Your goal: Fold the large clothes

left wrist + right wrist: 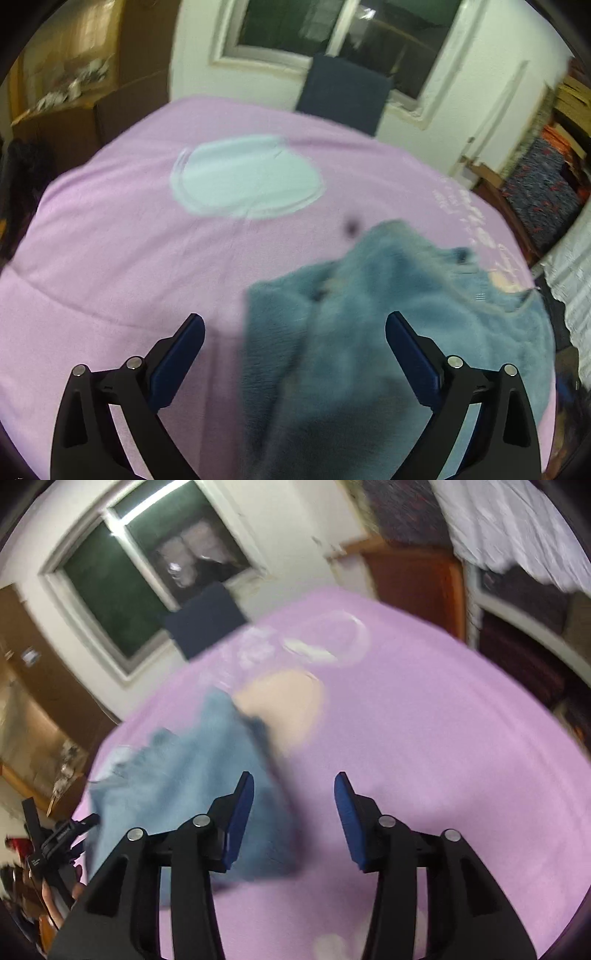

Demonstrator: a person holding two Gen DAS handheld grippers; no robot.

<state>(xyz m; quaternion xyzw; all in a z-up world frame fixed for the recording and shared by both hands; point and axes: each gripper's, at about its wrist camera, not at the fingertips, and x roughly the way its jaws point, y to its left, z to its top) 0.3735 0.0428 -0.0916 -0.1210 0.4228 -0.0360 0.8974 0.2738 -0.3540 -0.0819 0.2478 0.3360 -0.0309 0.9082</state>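
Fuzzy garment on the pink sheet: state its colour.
Blue-grey fuzzy fleece garment; clearest in the left wrist view.

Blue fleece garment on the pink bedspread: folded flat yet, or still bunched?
Still bunched. The blue fleece garment lies in a rumpled heap on the pink bedspread, with layers overlapping unevenly and ragged edges, no clean fold line visible.

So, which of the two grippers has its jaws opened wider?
The left gripper: its jaws stand far apart over the blue fleece garment. The right gripper shows a narrower gap, nothing between.
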